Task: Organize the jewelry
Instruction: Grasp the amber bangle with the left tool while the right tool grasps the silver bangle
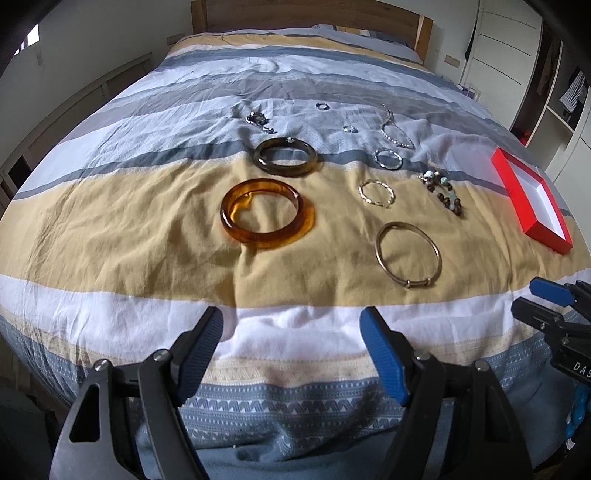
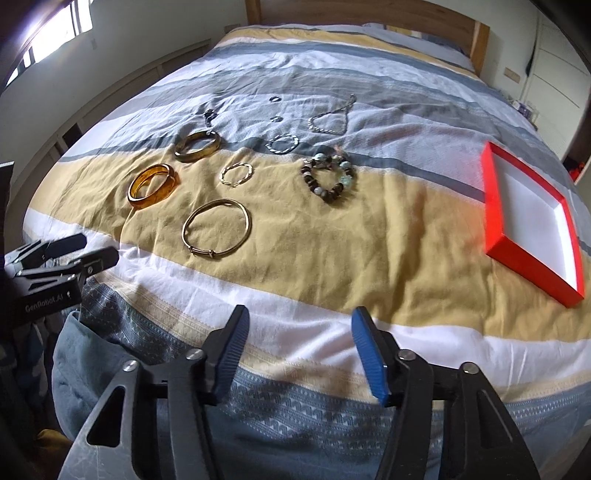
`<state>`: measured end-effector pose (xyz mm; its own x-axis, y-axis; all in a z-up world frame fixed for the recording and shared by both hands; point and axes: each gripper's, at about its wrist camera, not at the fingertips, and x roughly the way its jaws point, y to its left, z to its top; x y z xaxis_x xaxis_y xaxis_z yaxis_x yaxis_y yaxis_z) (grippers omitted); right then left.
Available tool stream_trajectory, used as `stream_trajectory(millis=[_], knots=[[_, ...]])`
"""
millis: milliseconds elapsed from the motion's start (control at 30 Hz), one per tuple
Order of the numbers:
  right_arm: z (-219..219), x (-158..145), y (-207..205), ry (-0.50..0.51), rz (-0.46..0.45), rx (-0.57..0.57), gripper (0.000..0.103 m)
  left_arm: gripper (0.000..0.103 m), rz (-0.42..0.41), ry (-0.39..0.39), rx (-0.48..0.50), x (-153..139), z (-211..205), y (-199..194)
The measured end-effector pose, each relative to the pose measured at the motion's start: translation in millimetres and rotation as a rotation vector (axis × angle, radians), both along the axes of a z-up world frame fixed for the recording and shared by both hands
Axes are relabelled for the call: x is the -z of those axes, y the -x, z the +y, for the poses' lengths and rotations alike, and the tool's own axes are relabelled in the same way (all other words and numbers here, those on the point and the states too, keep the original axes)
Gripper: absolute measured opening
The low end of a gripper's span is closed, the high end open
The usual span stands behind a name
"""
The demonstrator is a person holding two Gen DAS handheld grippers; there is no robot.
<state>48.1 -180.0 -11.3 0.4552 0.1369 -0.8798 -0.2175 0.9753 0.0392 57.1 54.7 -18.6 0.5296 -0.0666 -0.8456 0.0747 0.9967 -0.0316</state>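
Observation:
Jewelry lies spread on a striped bed cover. An amber bangle (image 1: 267,214) (image 2: 152,185), a dark olive bangle (image 1: 286,156) (image 2: 197,146), a thin gold bangle (image 1: 408,254) (image 2: 217,228), a twisted gold ring bracelet (image 1: 376,192) (image 2: 237,174), a silver twisted bracelet (image 1: 388,158) (image 2: 282,143), a beaded bracelet (image 1: 441,192) (image 2: 328,177), a chain (image 1: 395,127) (image 2: 330,118) and small rings (image 1: 322,106) lie there. A red tray with a white inside (image 1: 532,201) (image 2: 498,240) sits at the right. My left gripper (image 1: 291,332) and right gripper (image 2: 299,332) are open and empty over the bed's near edge.
The wooden headboard (image 1: 295,16) is at the far end. Wardrobe shelves (image 1: 554,92) stand at the right, a low cabinet (image 1: 74,107) along the left wall. The other gripper shows at each view's edge, the right one (image 1: 554,306) and the left one (image 2: 55,258).

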Motion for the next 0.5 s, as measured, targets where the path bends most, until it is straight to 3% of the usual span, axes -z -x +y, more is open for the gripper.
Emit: stream_trajectory(millis=[167, 300, 500], knots=[[12.3, 7.0, -24.1, -0.034, 0.026, -0.050, 0.048, 0.069, -0.028, 0.010, 0.029, -6.9, 1.2, -28.7], [23.7, 10.9, -44.9, -0.059, 0.035, -0.083, 0.047, 0.051, -0.018, 0.001, 0.048, -4.5, -0.6, -55.4], [37.7, 21.8, -75.7, -0.097, 0.066, -0.121, 0.043, 0.040, 0.017, -0.019, 0.052, 9.3, -0.5, -85.1]])
